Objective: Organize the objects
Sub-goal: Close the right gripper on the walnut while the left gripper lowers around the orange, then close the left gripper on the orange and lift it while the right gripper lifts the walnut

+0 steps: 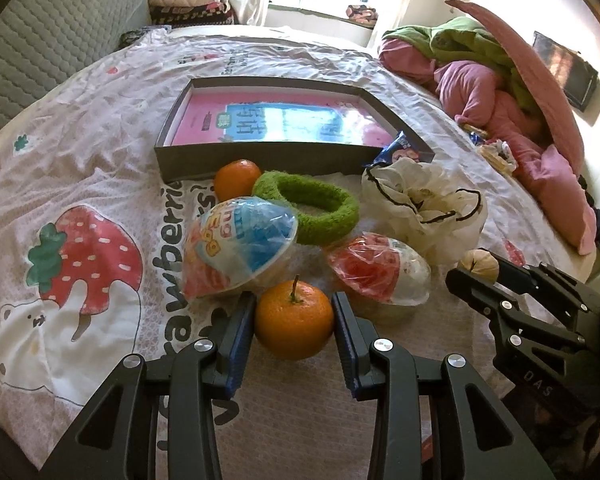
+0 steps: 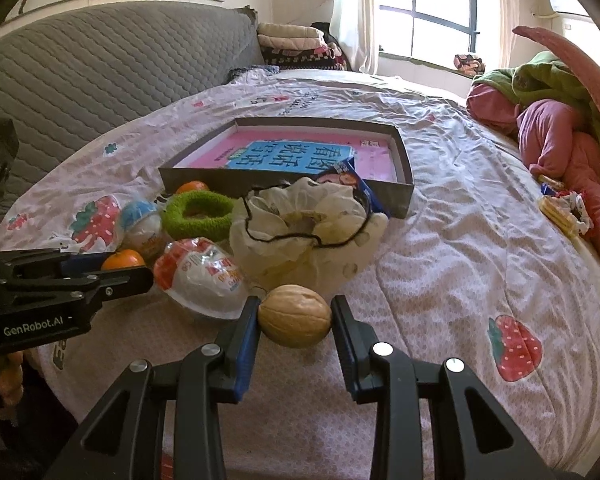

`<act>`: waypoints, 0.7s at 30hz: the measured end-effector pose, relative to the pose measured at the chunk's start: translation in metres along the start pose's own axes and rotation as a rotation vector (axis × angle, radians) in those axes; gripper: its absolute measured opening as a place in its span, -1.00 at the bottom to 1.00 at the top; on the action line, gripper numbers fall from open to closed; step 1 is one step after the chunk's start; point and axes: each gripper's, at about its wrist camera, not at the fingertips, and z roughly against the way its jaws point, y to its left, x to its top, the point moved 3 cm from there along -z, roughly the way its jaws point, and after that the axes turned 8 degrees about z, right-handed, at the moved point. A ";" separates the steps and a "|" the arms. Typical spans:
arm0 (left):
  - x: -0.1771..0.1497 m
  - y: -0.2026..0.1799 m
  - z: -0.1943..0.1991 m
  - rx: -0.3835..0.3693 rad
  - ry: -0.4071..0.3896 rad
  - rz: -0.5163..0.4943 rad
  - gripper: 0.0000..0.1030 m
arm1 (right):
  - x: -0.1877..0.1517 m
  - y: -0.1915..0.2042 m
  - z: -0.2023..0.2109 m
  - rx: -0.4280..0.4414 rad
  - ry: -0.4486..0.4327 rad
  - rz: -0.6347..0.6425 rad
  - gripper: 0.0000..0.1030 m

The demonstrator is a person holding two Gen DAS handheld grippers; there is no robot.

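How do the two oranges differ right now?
The near orange sits between the left gripper fingers, stem up; the far orange lies free beside the gray box, touching the green ring. The far one shows no stem and is partly hidden. Both are round, orange and unwrapped.

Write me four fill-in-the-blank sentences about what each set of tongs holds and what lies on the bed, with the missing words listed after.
1. The left tongs are closed on an ____.
2. The right tongs grip a tan ____.
3. The fuzzy ring beside the second orange is ____ in colour.
4. Inside the shallow grey box lies a ____ book with a blue title panel.

Missing words: orange; walnut; green; pink
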 end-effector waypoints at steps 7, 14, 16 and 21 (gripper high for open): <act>0.001 -0.004 0.006 -0.008 -0.009 -0.003 -0.24 | 0.005 0.004 0.006 0.010 -0.022 0.003 -0.30; 0.002 -0.009 0.013 -0.020 -0.017 -0.010 -0.24 | 0.008 0.007 0.010 0.020 -0.041 0.007 -0.30; 0.002 -0.011 0.015 -0.023 -0.022 -0.009 -0.24 | 0.009 0.007 0.011 0.020 -0.043 0.004 -0.30; 0.005 -0.014 0.017 -0.023 -0.027 -0.013 -0.24 | 0.009 0.006 0.013 0.023 -0.051 0.001 -0.30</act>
